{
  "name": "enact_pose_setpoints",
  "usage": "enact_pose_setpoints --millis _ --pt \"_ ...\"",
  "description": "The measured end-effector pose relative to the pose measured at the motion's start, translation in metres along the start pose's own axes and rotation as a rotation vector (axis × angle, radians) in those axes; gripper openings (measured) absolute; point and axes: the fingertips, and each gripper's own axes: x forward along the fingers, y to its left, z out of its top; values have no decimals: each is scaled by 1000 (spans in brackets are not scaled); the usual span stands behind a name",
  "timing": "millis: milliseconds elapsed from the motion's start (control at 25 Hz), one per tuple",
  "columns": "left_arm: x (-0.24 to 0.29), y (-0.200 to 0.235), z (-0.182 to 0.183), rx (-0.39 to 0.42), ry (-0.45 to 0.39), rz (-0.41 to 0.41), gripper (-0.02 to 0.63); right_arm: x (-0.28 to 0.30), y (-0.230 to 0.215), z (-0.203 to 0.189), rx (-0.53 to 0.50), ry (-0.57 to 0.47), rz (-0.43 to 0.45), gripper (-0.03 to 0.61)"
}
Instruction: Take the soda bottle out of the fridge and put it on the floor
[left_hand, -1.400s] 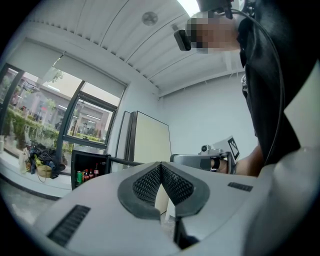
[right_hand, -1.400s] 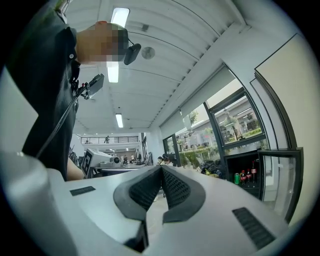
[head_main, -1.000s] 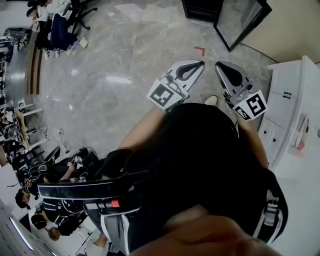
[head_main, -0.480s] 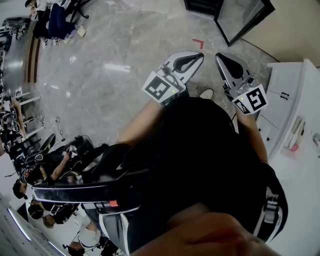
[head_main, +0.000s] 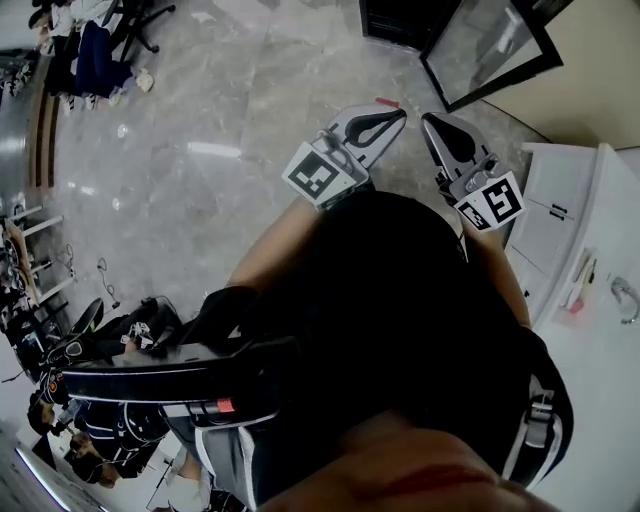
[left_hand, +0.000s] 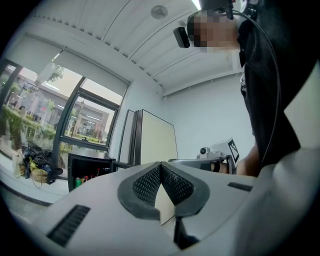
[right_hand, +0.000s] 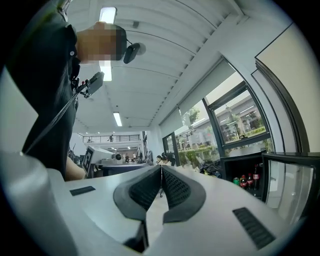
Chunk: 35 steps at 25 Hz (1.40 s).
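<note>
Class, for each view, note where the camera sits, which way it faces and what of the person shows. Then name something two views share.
Head view: on the head, steeply down at the floor; torso, forearms, left gripper, right gripper.
Left gripper view: on that gripper, along its shut jaws toward the fridge; shirt, arm.
Right gripper view: likewise along shut jaws; shirt, arm.
Shared: both gripper views show the fridge.

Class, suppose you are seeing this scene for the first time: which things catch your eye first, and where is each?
The left gripper and right gripper point forward side by side mid-frame in the head view, both shut and empty. Beyond them, at the top edge, a dark fridge stands with its glass door swung open; the right gripper view shows bottles inside.
</note>
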Motion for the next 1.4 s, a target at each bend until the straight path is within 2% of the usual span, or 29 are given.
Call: enact_pose_setpoints --millis 200,360,520,800,1160,1400 --pt "-7 74 -1 24 -1 -47 2 65 -26 -7 -7 28 -37 12" --pt "-4 125 1 -2 -2 -70 2 104 -51 -7 -18 34 -80 12" --pt "4 152 -6 -27 -2 -71 2 118 -70 -14 -12 41 -112 12" --pt "25 202 -4 -42 3 -28 2 150 -108 -11 3 41 -118 12" --pt "106 287 -39 -13 19 34 2 188 -242 -35 7 5 -134 12" --pt "183 333 -47 -7 59 132 2 207 -334 -34 7 28 -108 12"
